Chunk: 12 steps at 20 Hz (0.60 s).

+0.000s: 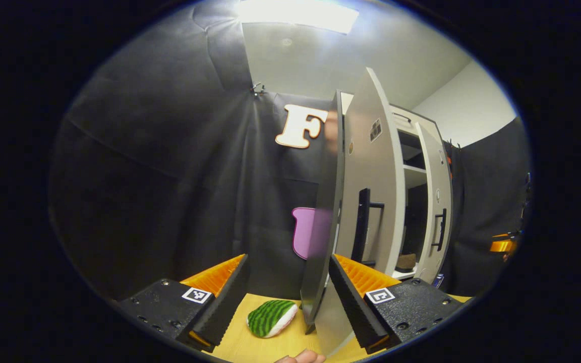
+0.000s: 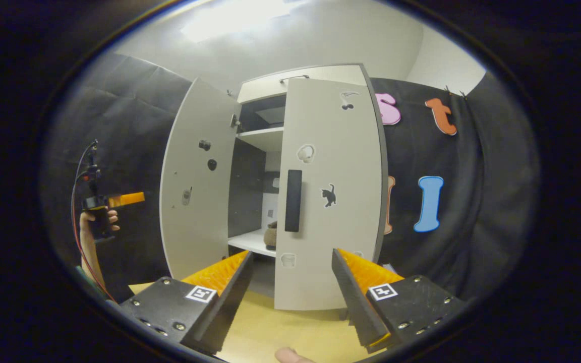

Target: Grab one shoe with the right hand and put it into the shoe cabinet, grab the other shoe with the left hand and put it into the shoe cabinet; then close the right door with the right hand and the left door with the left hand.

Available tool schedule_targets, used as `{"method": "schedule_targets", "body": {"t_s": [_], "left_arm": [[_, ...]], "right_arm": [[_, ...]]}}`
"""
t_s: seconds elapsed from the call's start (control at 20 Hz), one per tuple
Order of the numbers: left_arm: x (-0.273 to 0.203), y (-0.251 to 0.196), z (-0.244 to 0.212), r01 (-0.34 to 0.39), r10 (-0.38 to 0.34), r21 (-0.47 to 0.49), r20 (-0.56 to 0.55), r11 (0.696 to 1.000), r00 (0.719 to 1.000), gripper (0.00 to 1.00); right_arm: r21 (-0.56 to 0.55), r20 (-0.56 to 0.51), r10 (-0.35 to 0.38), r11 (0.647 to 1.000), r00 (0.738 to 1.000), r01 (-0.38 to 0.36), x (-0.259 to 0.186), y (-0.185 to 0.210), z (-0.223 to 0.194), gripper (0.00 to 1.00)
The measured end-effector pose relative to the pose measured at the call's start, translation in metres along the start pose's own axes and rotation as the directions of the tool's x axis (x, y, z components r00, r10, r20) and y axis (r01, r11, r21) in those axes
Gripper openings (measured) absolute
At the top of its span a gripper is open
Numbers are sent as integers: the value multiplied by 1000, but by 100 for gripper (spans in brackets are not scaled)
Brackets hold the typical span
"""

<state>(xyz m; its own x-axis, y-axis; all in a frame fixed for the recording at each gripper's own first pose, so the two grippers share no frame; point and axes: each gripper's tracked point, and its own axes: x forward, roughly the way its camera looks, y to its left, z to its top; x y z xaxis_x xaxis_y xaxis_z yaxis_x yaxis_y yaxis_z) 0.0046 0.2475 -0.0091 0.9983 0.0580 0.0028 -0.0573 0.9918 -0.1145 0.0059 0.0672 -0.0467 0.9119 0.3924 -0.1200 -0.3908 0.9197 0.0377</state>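
Left gripper view — door edge (image 1: 327, 212) between spread tongs (image 1: 289, 295).

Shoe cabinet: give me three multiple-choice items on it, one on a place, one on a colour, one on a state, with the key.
1. Where is the shoe?
A. on the floor
B. on the lower shelf inside the cabinet
C. on top of the cabinet

2. What colour is the handle on the right door?
A. black
B. red
C. white

3. How does the left door stand?
A. fully shut
B. taken off its hinges
C. swung open

Key:
1 B: the shoe rests on the white shelf board, just past the right door's edge.
2 A: the upright bar reads black against the pale door.
3 C: its inner face shows and the shelves behind it are exposed.
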Motion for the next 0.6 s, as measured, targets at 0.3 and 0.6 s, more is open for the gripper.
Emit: {"method": "schedule_targets", "body": {"t_s": [0.3,0.6], "left_arm": [[44,-4,-10,84,-82,14,-118,996,990,96],[72,-30,-22,149,-126,76,-250,986,960,96]], "right_arm": [[9,22,8,1000,1000,-8,-13,4,2,92],[18,17,23,1000,1000,-24,-17,2,-8,94]]}}
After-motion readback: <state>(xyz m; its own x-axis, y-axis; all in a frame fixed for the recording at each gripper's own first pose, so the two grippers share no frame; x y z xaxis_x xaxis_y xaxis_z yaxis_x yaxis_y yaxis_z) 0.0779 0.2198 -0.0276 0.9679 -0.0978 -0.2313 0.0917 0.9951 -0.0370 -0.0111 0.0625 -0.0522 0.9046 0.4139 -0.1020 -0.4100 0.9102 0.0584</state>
